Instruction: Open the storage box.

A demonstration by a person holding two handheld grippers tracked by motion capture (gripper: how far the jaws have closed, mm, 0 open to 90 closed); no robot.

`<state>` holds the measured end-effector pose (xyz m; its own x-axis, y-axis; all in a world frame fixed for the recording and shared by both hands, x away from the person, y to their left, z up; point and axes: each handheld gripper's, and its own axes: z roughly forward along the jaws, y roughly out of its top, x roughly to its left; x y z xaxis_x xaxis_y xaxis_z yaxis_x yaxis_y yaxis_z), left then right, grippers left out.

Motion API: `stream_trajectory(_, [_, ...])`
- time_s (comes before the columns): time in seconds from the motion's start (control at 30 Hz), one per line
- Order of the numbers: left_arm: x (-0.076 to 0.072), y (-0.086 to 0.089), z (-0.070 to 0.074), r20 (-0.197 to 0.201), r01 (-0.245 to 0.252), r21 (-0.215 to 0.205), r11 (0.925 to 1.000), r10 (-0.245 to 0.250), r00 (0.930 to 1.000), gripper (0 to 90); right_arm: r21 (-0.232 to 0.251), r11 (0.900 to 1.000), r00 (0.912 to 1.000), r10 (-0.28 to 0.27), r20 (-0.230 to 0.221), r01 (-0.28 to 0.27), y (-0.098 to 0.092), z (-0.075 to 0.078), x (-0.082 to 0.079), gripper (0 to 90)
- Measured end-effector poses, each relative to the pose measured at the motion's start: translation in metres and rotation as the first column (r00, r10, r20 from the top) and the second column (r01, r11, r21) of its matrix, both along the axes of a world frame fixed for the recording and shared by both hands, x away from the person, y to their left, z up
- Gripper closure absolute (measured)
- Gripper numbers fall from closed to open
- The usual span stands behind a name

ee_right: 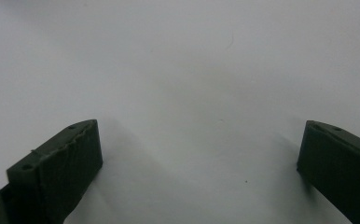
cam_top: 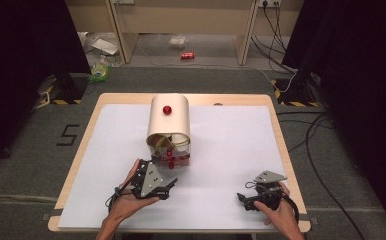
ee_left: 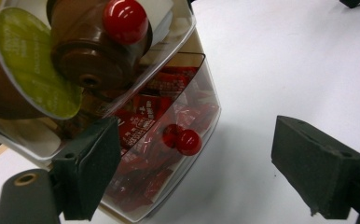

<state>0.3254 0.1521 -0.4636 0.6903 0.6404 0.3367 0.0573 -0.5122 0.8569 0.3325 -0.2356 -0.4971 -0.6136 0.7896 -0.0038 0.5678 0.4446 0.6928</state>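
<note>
While the left gripper (cam_top: 167,188) waits just before the front of the dispenser box (cam_top: 168,125), its jaws stand wide apart and hold nothing. The lower clear drawer (ee_left: 169,140), full of red packets (ee_left: 141,126), shows its small red knob (ee_left: 187,141) between those jaws but a little farther off. I judge the approach is in hand; next the jaws must advance and close on this knob. The right gripper (cam_top: 251,199) rests released on the white sheet (cam_top: 231,150), well apart from the box.

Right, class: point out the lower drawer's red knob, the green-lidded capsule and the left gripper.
red knob (ee_left: 188,141), left gripper view, its round front.
green-lidded capsule (ee_left: 33,65), left gripper view, its foil lid.
left gripper (cam_top: 167,188), high view, between its fingertips.
</note>
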Motion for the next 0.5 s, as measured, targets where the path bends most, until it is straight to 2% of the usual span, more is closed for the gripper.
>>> stream_trajectory(0.1, [0.0003,-0.001,-0.0008,0.004,0.003,0.012,0.9999,-0.003,1.0,15.7,0.002,1.0,1.0,-0.002,-0.002,0.002,0.0002,0.0,-0.0002,0.3])
stream_trajectory(0.17, [0.0008,-0.0038,-0.0031,0.02,0.006,0.046,0.9989,-0.007,0.9998,15.9,0.0,1.0,1.0,0.0,-0.001,0.0,0.0,0.0,0.0,0.3])
stream_trajectory(0.27, [0.0019,-0.0068,-0.0052,0.029,0.007,0.075,0.9972,-0.009,0.9995,15.6,0.0,1.0,1.0,-0.001,-0.001,0.001,0.0001,0.0,-0.0001,0.3])
stream_trajectory(0.43, [0.0021,-0.0071,-0.0056,0.038,0.013,0.079,0.9968,-0.016,0.9992,16.1,0.002,1.0,1.0,-0.002,-0.003,0.002,0.0002,0.0,-0.0002,0.3])
stream_trajectory(0.47, [0.0013,-0.0084,-0.0065,0.063,0.011,0.099,0.995,-0.018,0.9979,17.1,0.0,1.0,1.0,0.0,0.0,0.0,0.0,0.0,0.0,0.3])
stream_trajectory(0.5, [0.0013,-0.0084,-0.0065,0.063,0.011,0.099,0.995,-0.018,0.9979,17.6,0.0,1.0,1.0,0.0,0.0,0.0,0.0,0.0,0.0,0.3])
